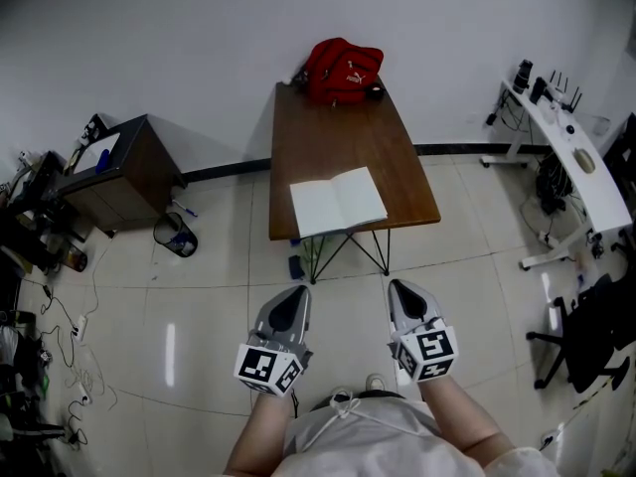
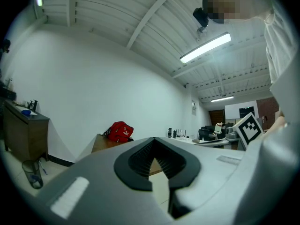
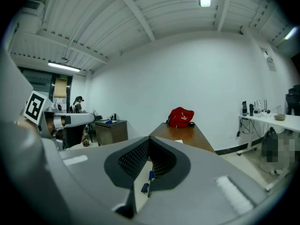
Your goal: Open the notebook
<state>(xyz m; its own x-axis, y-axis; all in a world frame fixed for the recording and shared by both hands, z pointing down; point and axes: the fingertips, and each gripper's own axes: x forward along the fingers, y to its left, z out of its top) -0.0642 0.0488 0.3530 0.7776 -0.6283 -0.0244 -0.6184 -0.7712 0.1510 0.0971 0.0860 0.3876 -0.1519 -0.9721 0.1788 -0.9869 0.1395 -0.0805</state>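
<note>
The notebook (image 1: 338, 201) lies open on the near end of the brown table (image 1: 338, 137), its white pages facing up. Both grippers hang close to my body, well short of the table and over the tiled floor. My left gripper (image 1: 295, 291) has its jaws together with nothing between them, and in its own view (image 2: 153, 142) it points toward the table (image 2: 101, 143). My right gripper (image 1: 399, 286) is likewise shut and empty; its own view (image 3: 149, 139) looks along the table (image 3: 180, 134), where a thin white edge of the notebook (image 3: 179, 141) shows.
A red bag (image 1: 341, 70) sits at the table's far end against the wall. A dark cabinet (image 1: 114, 172) and a waste bin (image 1: 176, 235) stand to the left. A white desk (image 1: 571, 157) and an office chair (image 1: 596, 336) are on the right. Cables litter the left floor.
</note>
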